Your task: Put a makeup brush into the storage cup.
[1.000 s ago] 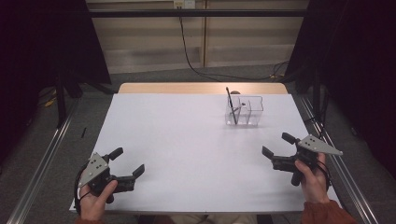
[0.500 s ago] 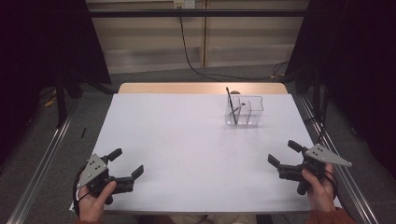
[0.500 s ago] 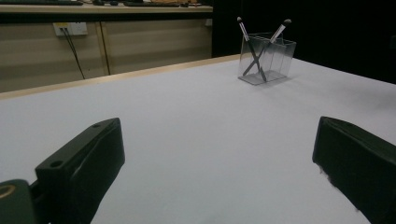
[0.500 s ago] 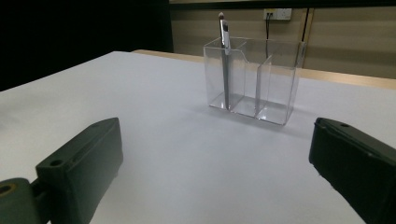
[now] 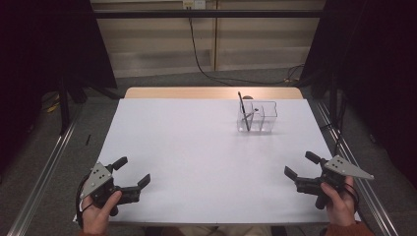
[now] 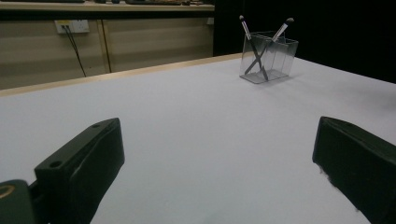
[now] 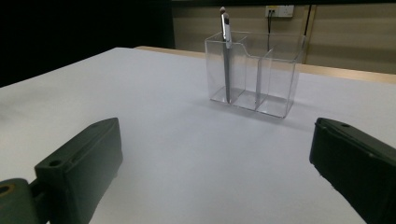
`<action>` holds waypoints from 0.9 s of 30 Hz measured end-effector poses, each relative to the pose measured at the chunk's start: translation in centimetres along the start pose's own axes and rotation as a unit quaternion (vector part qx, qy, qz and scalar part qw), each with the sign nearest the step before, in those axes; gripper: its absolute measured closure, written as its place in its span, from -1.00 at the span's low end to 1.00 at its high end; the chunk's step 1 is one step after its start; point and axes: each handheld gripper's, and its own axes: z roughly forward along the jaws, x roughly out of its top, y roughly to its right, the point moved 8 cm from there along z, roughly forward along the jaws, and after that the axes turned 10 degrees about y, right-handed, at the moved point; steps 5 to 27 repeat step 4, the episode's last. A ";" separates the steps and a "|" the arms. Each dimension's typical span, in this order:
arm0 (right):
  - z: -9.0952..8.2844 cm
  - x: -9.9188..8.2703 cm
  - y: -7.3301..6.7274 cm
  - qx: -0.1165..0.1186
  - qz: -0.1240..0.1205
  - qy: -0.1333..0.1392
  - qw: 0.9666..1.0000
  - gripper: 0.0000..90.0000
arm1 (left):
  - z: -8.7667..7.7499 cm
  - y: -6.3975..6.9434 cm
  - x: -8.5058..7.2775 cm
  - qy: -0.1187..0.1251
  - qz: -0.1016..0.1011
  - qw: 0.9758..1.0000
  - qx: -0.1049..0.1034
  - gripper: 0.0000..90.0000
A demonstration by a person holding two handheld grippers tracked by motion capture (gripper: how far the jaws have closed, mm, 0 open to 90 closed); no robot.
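Two brushes point(image 6: 261, 46) stand crossed in one end compartment of a clear organizer point(image 5: 257, 117) toward the far right of the white counter point(image 5: 196, 147); no writing is legible. Left claw point(image 5: 132, 173) and right claw point(image 5: 301, 164) rest near the front corners, jaws spread wide, holding nothing.

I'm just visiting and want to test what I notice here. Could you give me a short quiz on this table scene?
1. True or false: the left gripper holds a brush.
2. How many brushes stand in the clear organizer?
3. The organizer sits nearer which gripper: A) left, B) right gripper?

Key: 1. False, its jaws stand open and empty. 2. Two, crossed in one end compartment. 3. B, on the far right part of the white table.
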 end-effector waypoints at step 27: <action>0.2 -0.2 -0.1 0.007 0.003 -0.005 1.000 -0.96 | 0.1 0.0 0.0 -0.001 0.000 1.000 0.000 -0.95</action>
